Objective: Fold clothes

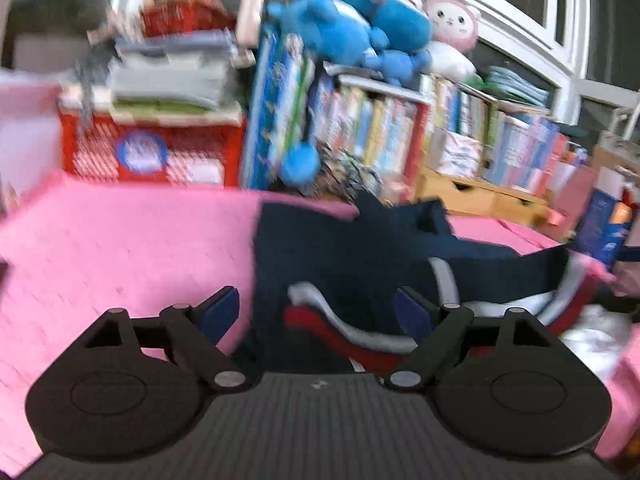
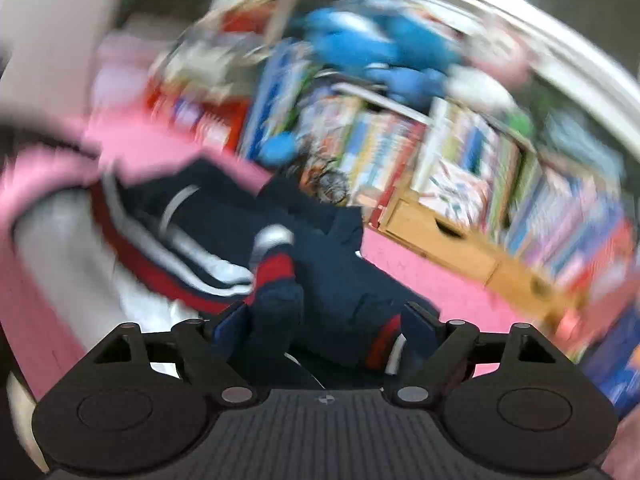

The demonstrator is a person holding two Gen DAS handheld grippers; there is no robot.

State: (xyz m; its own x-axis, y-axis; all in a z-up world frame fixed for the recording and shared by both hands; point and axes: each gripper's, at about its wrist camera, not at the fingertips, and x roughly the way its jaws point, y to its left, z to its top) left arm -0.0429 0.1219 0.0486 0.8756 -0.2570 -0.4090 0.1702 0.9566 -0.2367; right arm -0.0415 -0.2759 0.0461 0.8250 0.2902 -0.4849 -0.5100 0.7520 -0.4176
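Centrally in both views lies a crumpled navy fabric garment with red and white stripes point(image 1: 344, 264) point(image 2: 320, 264), spread on a pink textured mat point(image 1: 120, 248) point(image 2: 404, 268). From the left wrist view it fills the lower middle and runs off to the right edge, where something white point(image 1: 596, 336), too blurred to identify, lies beside it. From the right wrist view the garment takes the lower centre, a striped cuff standing up near the middle, and the picture is heavily blurred.

The left gripper point(image 1: 320, 312) has its blue-padded fingers point(image 1: 222, 312) spread wide, one over the mat and the other over the cloth; the striped fabric lies between them without being pinched. The right gripper point(image 2: 324, 326) is likewise released, its fingers point(image 2: 416, 320) well apart with navy folds between them and no grip visible.

Behind the mat, in the upper left of the left wrist view, a red plastic crate point(image 1: 152, 152) carries a stack of folded grey and white items point(image 1: 172, 76) on top. To its right, a bookshelf packed with upright colourful books point(image 1: 400, 132) point(image 2: 460, 160) has small wooden drawers point(image 1: 480, 196) point(image 2: 440, 244) at its base. Blue plush toys point(image 1: 352, 28) point(image 2: 380, 48) and a pink and white plush rabbit point(image 1: 452, 28) sit on top of the shelf, with a white-framed window point(image 1: 560, 12) behind
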